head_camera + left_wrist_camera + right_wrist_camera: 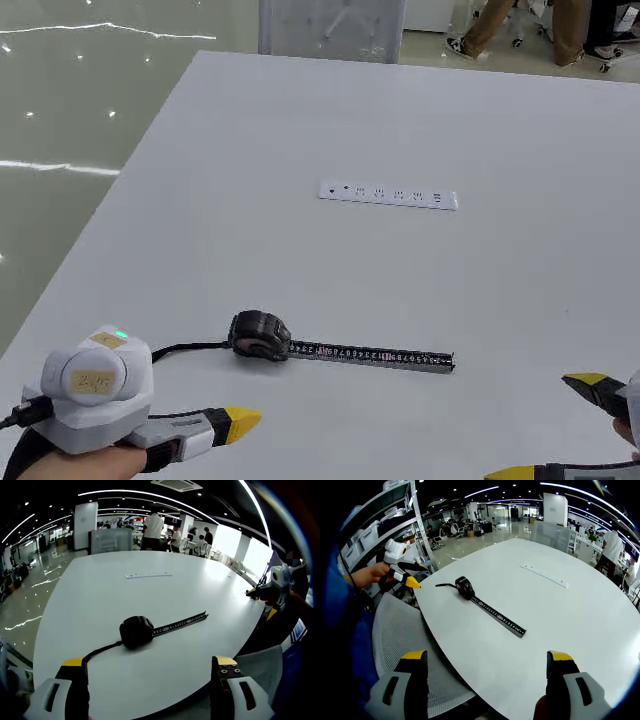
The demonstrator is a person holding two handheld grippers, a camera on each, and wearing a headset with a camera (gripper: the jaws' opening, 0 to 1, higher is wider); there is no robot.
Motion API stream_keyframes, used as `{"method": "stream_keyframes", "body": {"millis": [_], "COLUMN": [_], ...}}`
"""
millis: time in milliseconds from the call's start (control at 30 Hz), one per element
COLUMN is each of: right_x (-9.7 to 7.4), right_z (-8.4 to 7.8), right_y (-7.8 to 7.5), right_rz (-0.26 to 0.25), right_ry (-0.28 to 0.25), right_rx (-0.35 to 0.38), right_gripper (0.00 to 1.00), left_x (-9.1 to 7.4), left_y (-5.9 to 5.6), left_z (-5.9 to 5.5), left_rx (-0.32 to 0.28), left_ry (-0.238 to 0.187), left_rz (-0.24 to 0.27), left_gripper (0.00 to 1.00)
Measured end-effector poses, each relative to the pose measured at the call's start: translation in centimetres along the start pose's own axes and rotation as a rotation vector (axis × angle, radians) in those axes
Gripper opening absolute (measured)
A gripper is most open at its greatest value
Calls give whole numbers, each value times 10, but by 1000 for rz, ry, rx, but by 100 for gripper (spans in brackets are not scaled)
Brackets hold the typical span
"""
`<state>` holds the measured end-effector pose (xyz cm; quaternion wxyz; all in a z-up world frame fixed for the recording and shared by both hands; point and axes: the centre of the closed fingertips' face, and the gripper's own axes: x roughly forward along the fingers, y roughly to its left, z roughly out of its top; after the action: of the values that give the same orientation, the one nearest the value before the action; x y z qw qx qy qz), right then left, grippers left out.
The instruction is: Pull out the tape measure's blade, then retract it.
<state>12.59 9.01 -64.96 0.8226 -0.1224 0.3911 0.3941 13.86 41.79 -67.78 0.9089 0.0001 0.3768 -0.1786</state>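
Ahead of the left gripper [149,661]'s wide-open, empty jaws sits the tape measure [136,631], blade [180,623] out on the surface [100,580]. Right gripper [487,655]'s jaws, spread too, face the blade's tip [519,631].

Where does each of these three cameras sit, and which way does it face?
Head view: on the person's headset, facing forward and down at the tape measure on the white table; left gripper lower left, right gripper lower right.
Left gripper view: on the left gripper, facing along its open jaws across the table; the right gripper shows at right.
Right gripper view: on the right gripper, facing along its open jaws; the left gripper shows at left.
Shared: all three see the tape measure and the power strip.
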Motion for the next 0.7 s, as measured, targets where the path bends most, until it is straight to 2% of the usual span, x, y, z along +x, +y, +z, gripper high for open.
{"method": "stream_keyframes", "body": {"millis": [133,400,700], "right_x": [4,17,32], "right_z": [2,4,7], "right_y": [-2,-7,-7], "right_rz": [6,21,54], "right_ry": [1,25,47], "right_rx": [-5,-30,-63], "right_gripper": [95,95,94], "left_x": [6,16,26], "left_y": [-1,7,8], "left_z": [0,3,3], "left_rx": [-14,-52,-64], "left_ry": [-1,-21,-17], "left_rz": [-10,6,8], "left_gripper": [99,99,99]}}
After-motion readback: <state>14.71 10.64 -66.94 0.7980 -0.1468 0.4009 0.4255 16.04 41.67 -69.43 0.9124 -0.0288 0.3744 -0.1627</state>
